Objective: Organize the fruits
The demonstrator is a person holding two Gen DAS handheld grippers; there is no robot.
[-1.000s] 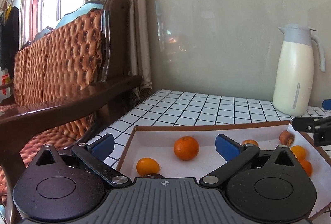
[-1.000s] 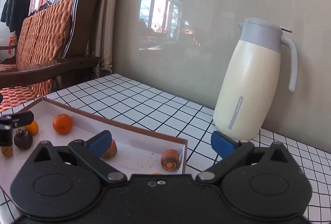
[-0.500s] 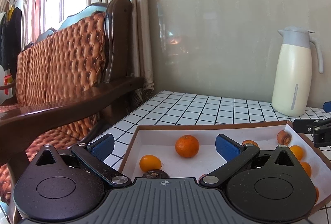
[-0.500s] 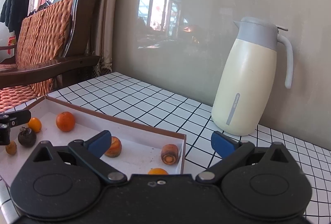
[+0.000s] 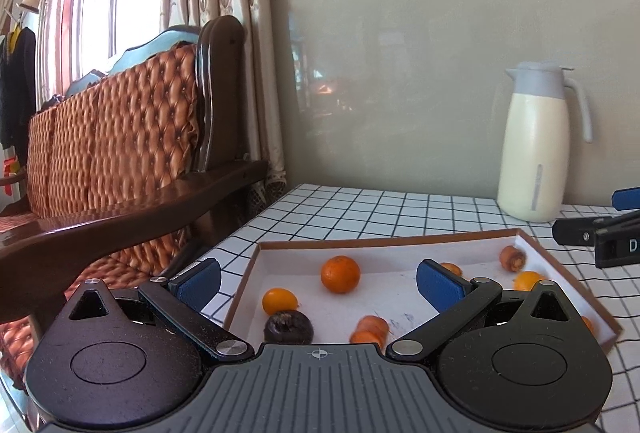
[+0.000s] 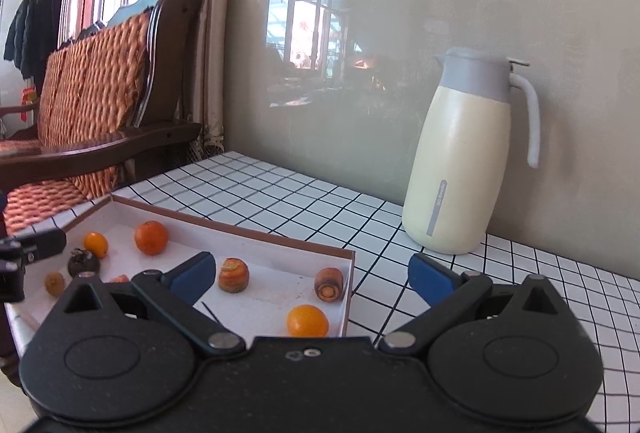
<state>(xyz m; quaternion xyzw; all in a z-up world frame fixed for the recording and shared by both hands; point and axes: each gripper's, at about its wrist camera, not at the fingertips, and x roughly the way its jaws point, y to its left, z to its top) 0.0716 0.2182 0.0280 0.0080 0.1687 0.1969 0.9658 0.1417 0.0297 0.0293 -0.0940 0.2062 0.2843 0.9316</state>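
Fruit location: all pieces lie loose inside the shallow box [image 5: 568,275] on the checked table [image 6: 304,201]; none is held.
Large orange [image 5: 340,274]: toward the far wall of the box, ahead of the left gripper [image 5: 318,279] and close to its centre line.
Small orange [image 5: 279,301]: nearer than the large orange, toward the left wall of the box.
Dark fruit [image 5: 288,328]: just in front of the small orange, near the front wall of the box, partly hidden by the gripper body.
Carrot piece [image 5: 370,329]: just right of the dark fruit, cylinder axis running roughly front to back in the box.
Right-end pieces: an orange [image 6: 307,320] at the right front corner of the box, a carrot stub [image 6: 329,284] against the right wall with its cut face toward the camera, and a second stub [image 6: 233,274] further in.
Left gripper state: fingers spread wide, nothing between them; it straddles the left half of the box.
Right gripper [image 6: 312,273] state: fingers spread wide, empty; it straddles the right wall of the box.
Nearer hand, judged: left for the dark fruit, both left-side oranges and the carrot piece; right for the corner orange and stubs.
Governing relation: the dark fruit and carrot piece lie below and close under the left fingers, so a downward tilt is likely needed.
Jug [image 6: 460,169]: on the table beyond the right end of the box, well apart from it.
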